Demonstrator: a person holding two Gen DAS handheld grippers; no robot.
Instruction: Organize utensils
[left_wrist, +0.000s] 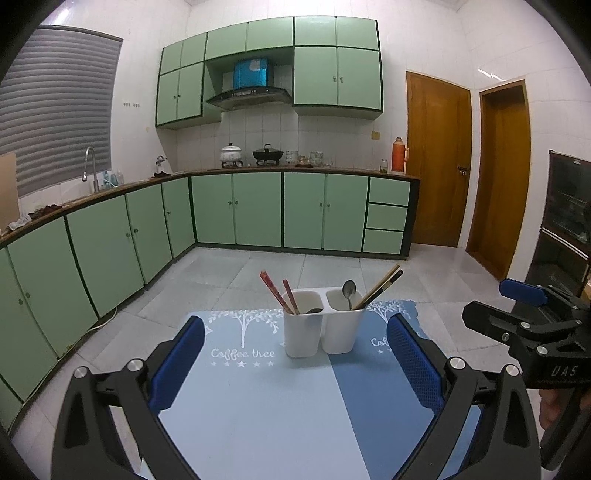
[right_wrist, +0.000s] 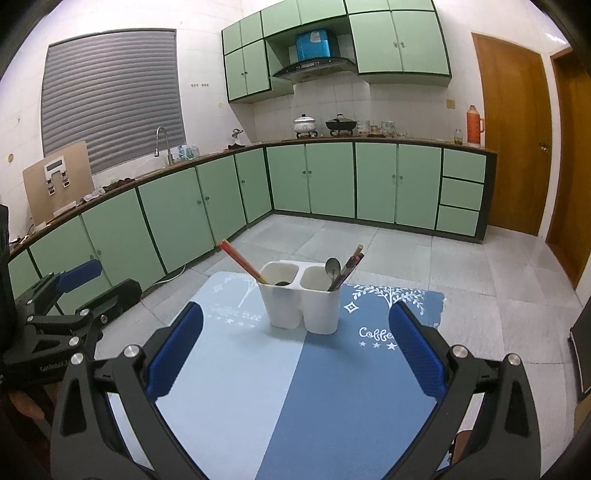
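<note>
A white two-cup utensil holder (left_wrist: 321, 325) (right_wrist: 301, 299) stands at the far end of a blue mat (left_wrist: 258, 406) (right_wrist: 295, 387). Its left cup holds red chopsticks (left_wrist: 275, 291) (right_wrist: 240, 260) and a dark spoon bowl (left_wrist: 314, 311). Its right cup holds a metal spoon (left_wrist: 349, 291) (right_wrist: 332, 269) and brown chopsticks (left_wrist: 380, 286) (right_wrist: 349, 264). My left gripper (left_wrist: 295, 358) is open, short of the holder, with nothing between its fingers. My right gripper (right_wrist: 295, 350) is open too and empty, likewise on the near side of the holder.
The mat's far edge drops to a tiled floor (left_wrist: 258, 269). Green cabinets (left_wrist: 258, 206) line the left and back walls. Wooden doors (left_wrist: 439, 158) stand at the right. The other gripper shows at each view's side: the right one (left_wrist: 524, 317), the left one (right_wrist: 74, 295).
</note>
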